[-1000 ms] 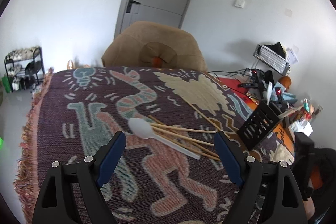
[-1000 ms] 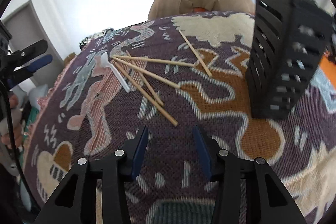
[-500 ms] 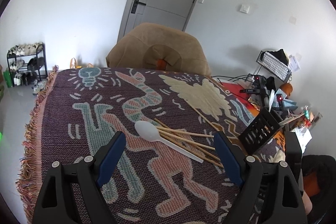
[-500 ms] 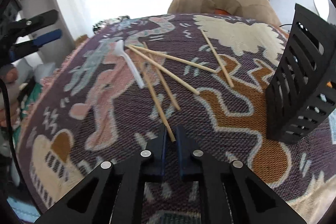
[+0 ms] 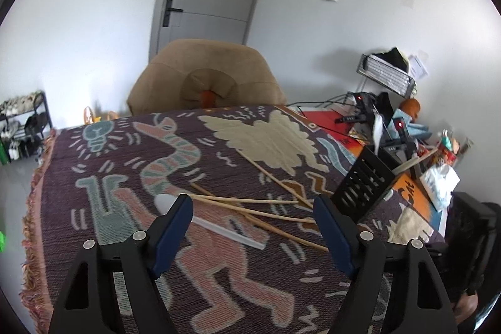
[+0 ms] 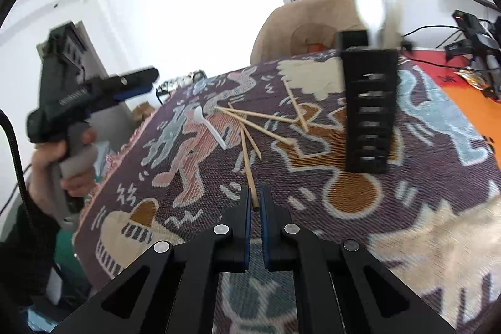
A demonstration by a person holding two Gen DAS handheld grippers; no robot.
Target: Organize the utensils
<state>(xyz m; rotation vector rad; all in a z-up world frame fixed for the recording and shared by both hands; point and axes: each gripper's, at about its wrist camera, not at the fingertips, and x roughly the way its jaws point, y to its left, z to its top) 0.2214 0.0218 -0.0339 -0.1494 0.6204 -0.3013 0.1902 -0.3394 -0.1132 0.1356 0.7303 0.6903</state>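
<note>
A patterned blanket (image 5: 94,208) covers the bench. The black slotted holder (image 6: 369,111) stands upright on its right side, a white fork (image 6: 369,8) sticking out. The right gripper (image 6: 255,205) has its jaws clamped on the near end of one chopstick (image 6: 247,165). The left gripper (image 5: 253,227) hangs over the white spoon (image 5: 225,229), jaws closing, nothing pinched. Loose chopsticks (image 5: 250,202) lie crossed mid-blanket.

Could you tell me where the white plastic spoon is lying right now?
The white plastic spoon lies on the patterned cloth, left of the loose chopsticks; in the left wrist view, its bowl sits behind the left gripper.
</note>
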